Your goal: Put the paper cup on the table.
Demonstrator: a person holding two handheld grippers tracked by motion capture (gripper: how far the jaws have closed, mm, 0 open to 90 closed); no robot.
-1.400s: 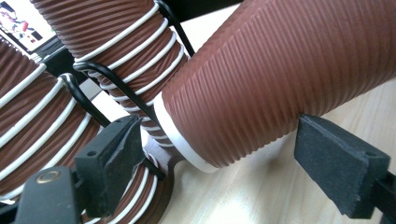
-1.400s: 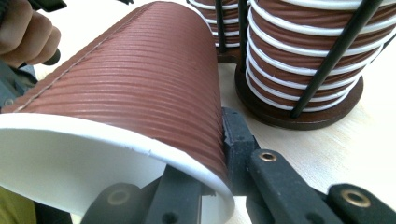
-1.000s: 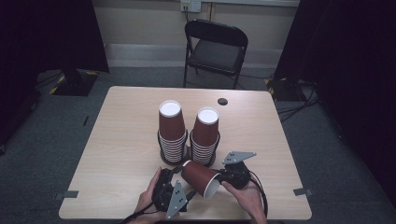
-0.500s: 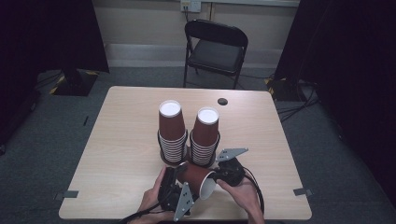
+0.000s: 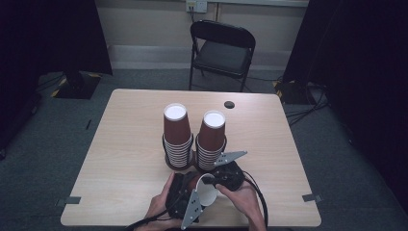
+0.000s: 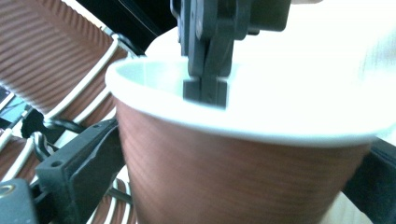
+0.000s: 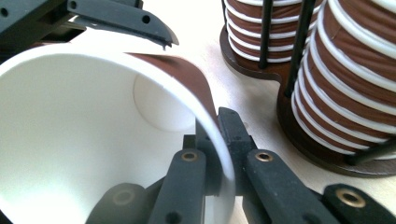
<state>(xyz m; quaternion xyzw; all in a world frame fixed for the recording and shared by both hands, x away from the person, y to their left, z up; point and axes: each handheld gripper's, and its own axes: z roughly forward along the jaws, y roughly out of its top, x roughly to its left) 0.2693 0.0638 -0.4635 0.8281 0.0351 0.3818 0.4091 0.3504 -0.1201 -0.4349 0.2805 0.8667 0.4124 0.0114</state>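
A single brown paper cup (image 5: 207,192) with a white inside lies tilted between both grippers near the table's front edge. My right gripper (image 7: 217,135) is shut on its rim (image 7: 219,154), one jaw inside and one outside. My left gripper (image 5: 185,199) has the cup's body (image 6: 224,177) between its jaws, which have just been opening. Its fingers (image 6: 79,172) stand wide beside the cup wall and do not press on it. In the left gripper view the right gripper (image 6: 205,88) pinches the far rim. Two tall stacks of brown cups (image 5: 177,134) (image 5: 211,139) stand just behind.
The stacks sit in a dark round-based wire holder (image 7: 327,154) close to the right gripper. A small black disc (image 5: 229,104) lies at the table's far edge. A black folding chair (image 5: 221,48) stands beyond the table (image 5: 120,144).
The left gripper's jaws have spread apart around the cup. The right gripper, still pinching the rim, has drifted a little to the left with the cup.
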